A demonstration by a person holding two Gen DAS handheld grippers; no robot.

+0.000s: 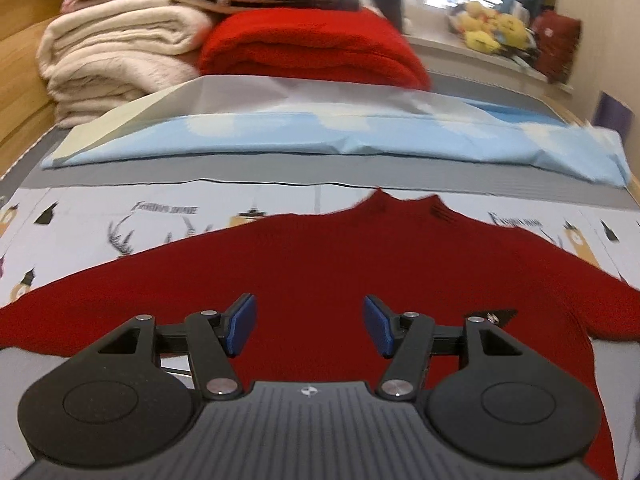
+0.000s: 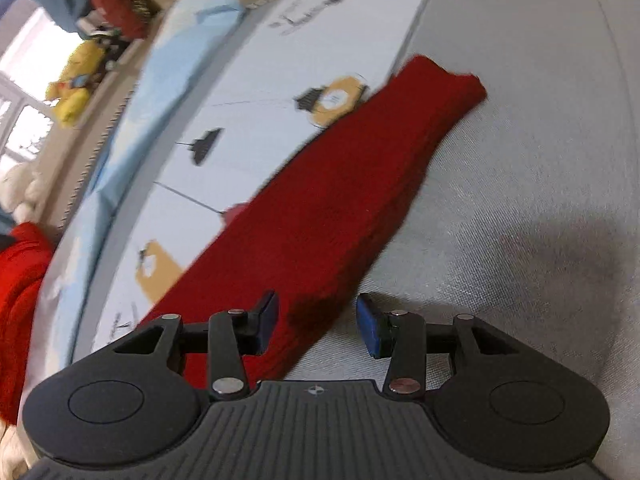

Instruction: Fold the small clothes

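Note:
A small dark red knitted sweater (image 1: 320,264) lies flat on the bed, neck pointing away, both sleeves spread to the sides. My left gripper (image 1: 310,322) is open and empty, hovering over the lower middle of the sweater's body. In the right wrist view one red sleeve (image 2: 340,200) stretches diagonally away to its cuff (image 2: 452,88). My right gripper (image 2: 316,320) is open and empty, low over the near part of that sleeve, with the sleeve's edge between the blue pads (image 2: 366,326).
A printed white sheet (image 1: 120,220) and a grey cover (image 2: 520,160) lie under the sweater. Beyond are a folded light blue cloth (image 1: 340,136), a folded red blanket (image 1: 312,44), a cream blanket stack (image 1: 116,56), a wooden bed frame (image 1: 16,48) and yellow plush toys (image 1: 492,28).

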